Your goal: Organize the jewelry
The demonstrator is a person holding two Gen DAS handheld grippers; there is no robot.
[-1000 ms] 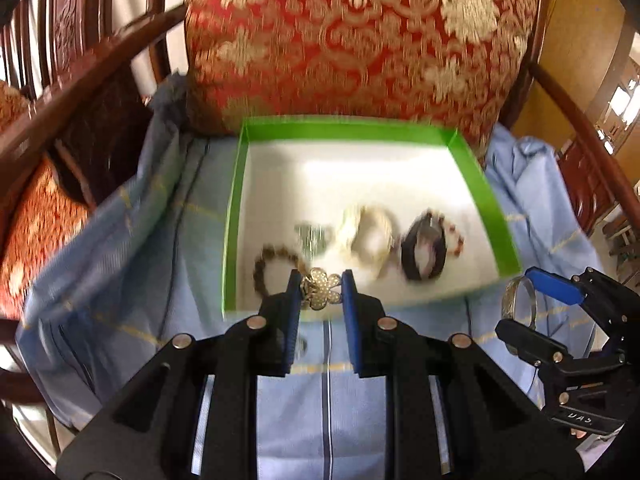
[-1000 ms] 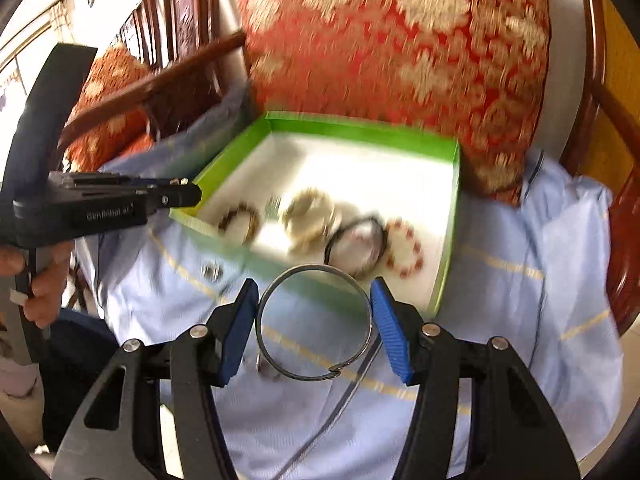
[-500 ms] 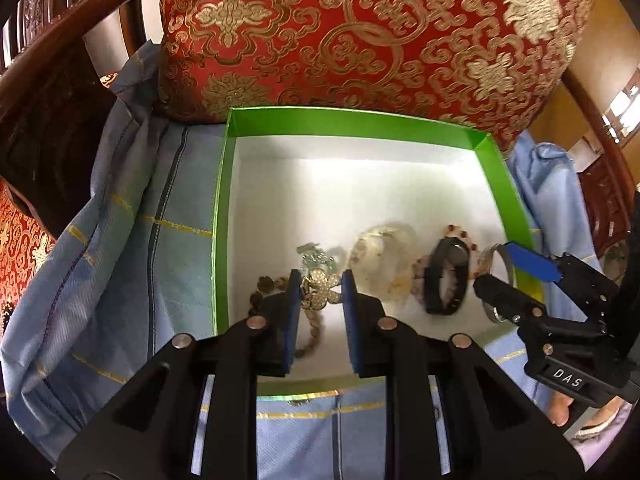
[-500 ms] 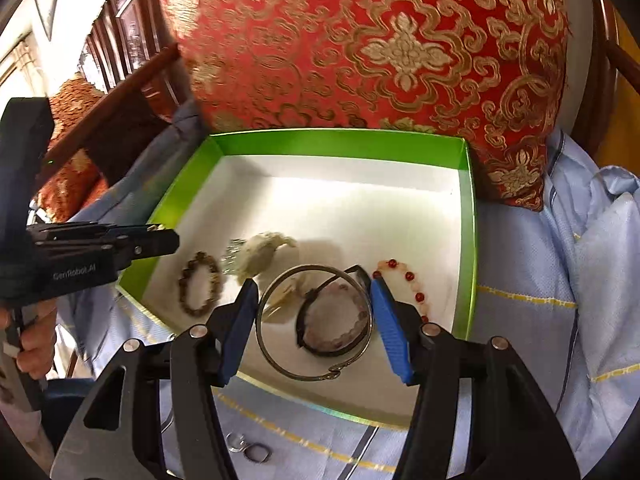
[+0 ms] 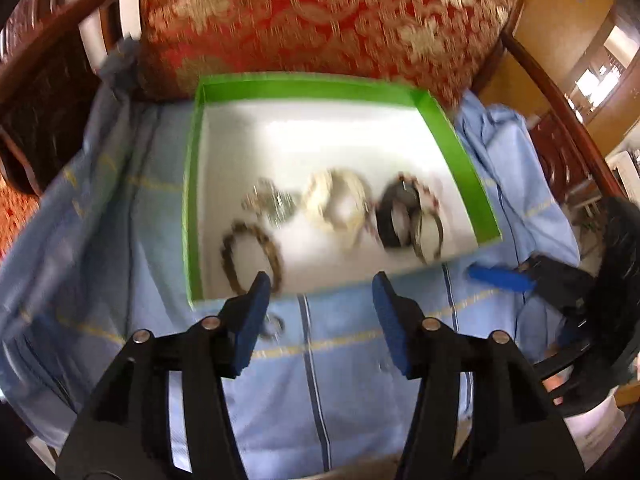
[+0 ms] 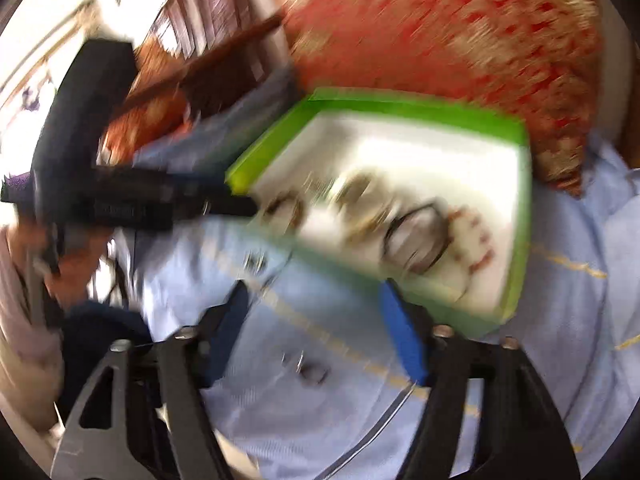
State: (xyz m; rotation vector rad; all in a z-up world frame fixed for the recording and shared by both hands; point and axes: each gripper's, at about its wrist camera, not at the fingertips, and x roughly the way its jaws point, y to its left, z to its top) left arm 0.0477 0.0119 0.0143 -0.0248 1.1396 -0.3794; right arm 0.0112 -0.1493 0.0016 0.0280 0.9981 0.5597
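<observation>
A green-walled box (image 5: pixel 192 184) with a white floor sits on blue cloth and holds several bracelets: a brown bead bracelet (image 5: pixel 250 254), a sparkly brooch (image 5: pixel 270 204), a pale bracelet (image 5: pixel 338 206), a black band (image 5: pixel 394 220) and a thin metal bangle (image 5: pixel 430 236). My left gripper (image 5: pixel 318 286) is open and empty, just in front of the box's near edge. My right gripper (image 6: pixel 314 302) is open and empty, in front of the box (image 6: pixel 520 216). Both views are blurred by motion.
A red and gold cushion (image 5: pixel 328 20) stands behind the box, inside a dark wooden chair frame (image 5: pixel 560 92). Small rings (image 6: pixel 310 370) lie on the blue cloth (image 5: pixel 320 380) near the right gripper. Another small piece (image 5: pixel 274 326) lies by the left fingers.
My left gripper let go of the brooch in the box, opened and pulled back. My right gripper released the metal bangle into the box and pulled back too.
</observation>
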